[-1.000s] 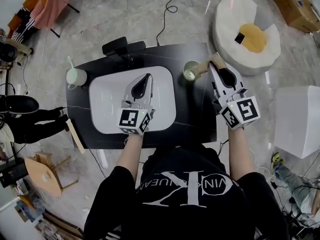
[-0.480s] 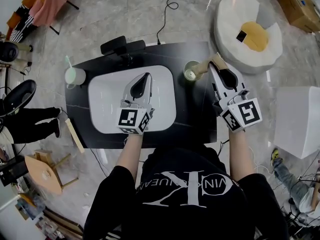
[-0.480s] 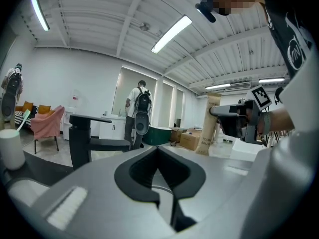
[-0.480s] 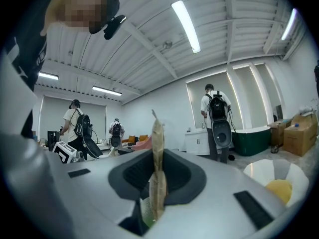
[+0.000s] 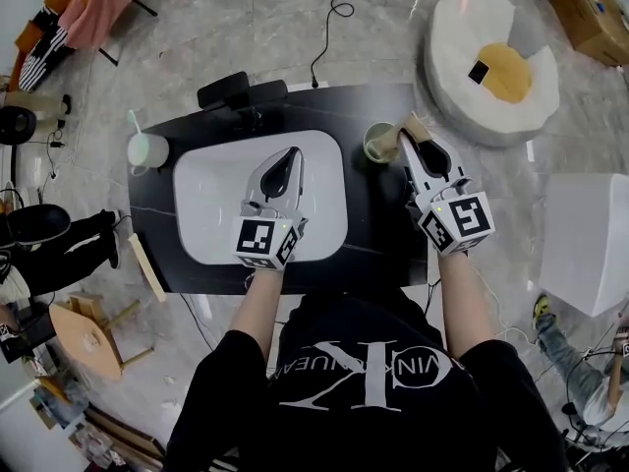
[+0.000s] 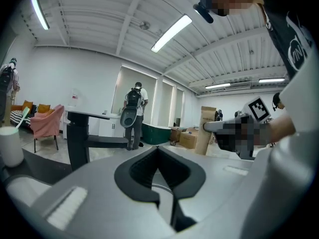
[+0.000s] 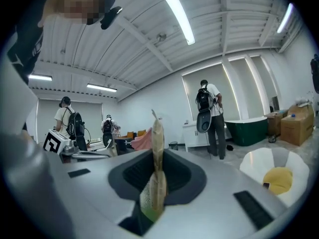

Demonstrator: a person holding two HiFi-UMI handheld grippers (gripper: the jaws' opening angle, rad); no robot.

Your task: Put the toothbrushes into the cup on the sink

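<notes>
White sink basin (image 5: 211, 219) below left tongs (image 5: 289, 155), clenched, empty; right tongs (image 5: 413, 141) clamped on wrapped toothbrush (image 7: 156, 148); green cup (image 5: 377, 143) just ahead of right tongs; white cup (image 5: 147, 151) well left of left tongs, apparently holding one brush; toothbrush tip at green cup's rim, seemingly not yet inside; lowering, release remain.

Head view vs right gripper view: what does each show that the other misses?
Head view only: the white sink basin, the green cup next to the tip of the right gripper, and a white cup at the table's left end. Right gripper view only: standing people with backpacks, a green bathtub and ceiling lights. Both: the paper-wrapped toothbrush pinched in the right gripper's jaws, and the egg-shaped cushion on the floor.
</notes>
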